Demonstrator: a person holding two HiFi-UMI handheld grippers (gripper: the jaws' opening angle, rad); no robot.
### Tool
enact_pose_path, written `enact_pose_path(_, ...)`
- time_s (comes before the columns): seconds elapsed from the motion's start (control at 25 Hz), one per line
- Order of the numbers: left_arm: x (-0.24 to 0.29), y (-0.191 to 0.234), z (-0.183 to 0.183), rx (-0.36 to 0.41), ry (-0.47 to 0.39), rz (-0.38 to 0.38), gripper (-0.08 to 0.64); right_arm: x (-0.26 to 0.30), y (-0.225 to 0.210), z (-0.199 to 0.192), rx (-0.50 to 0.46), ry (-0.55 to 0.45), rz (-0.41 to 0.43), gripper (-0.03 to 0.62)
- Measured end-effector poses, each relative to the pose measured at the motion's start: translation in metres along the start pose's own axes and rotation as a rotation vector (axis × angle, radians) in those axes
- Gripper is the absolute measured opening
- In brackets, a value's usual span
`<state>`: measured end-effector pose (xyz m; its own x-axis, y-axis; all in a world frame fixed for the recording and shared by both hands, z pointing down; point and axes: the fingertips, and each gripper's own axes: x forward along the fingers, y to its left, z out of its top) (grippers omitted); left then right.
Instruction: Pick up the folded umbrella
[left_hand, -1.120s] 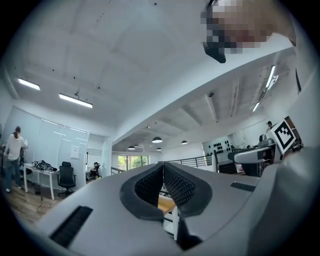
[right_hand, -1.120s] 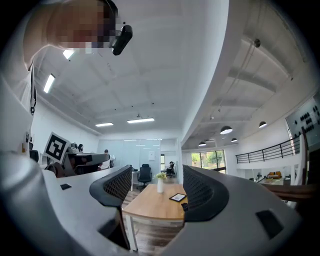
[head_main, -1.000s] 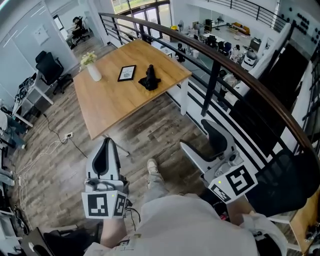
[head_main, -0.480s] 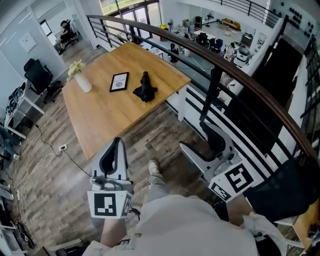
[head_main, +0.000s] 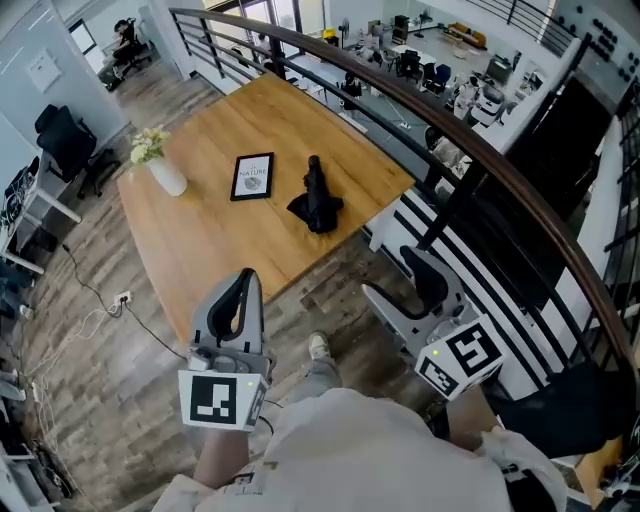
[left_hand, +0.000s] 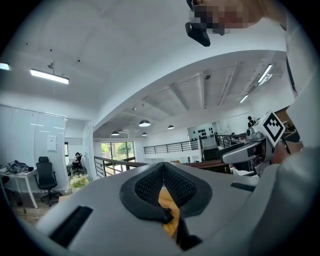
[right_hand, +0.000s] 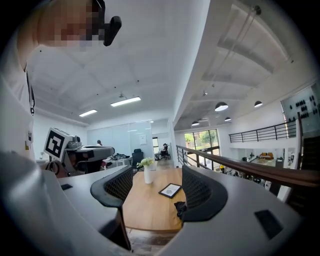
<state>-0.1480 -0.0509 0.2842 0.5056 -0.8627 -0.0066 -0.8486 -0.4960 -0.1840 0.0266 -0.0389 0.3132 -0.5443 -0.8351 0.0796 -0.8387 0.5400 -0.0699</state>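
Observation:
The folded black umbrella (head_main: 318, 197) lies near the right edge of a wooden table (head_main: 215, 235), beside a framed picture (head_main: 252, 176). In the right gripper view the umbrella (right_hand: 180, 209) peeks out from behind the right jaw, far ahead. My left gripper (head_main: 243, 283) hangs short of the table's near edge, well apart from the umbrella. Its pads (left_hand: 150, 187) meet at the tip with nothing between them. My right gripper (head_main: 410, 285) is held over the floor to the right of the table. It stands open and empty (right_hand: 157, 187).
A white vase of flowers (head_main: 162, 172) stands at the table's left end. A dark wooden railing (head_main: 480, 150) runs diagonally past the table's right side. Office chairs (head_main: 62, 140) and floor cables (head_main: 95, 295) lie left. The person's shoe (head_main: 320, 348) is below the table edge.
Both grippers have been carried toward the table, which now sits nearer and lower in the head view. The umbrella has not moved on the table. Neither pair of jaws changed.

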Motion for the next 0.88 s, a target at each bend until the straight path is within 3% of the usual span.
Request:
enact_pose_path(0.2,0.062,0.069,-0.009,0.016,0.014,-0.022,0.020,0.090,-0.030,0.016,0.023,0.001,-0.042,0.330)
enact_pose_path(0.44,0.107,0.120,-0.026,0.014,0.028,-0.036,0.020,0.163,-0.045,0.030,0.016,-0.004,-0.052,0.330)
enact_pose_path(0.88,0.152,0.130,-0.037,-0.021,0.054,0.002,0.020,0.221,-0.096,0.029,0.092,0.016,-0.030,0.331)
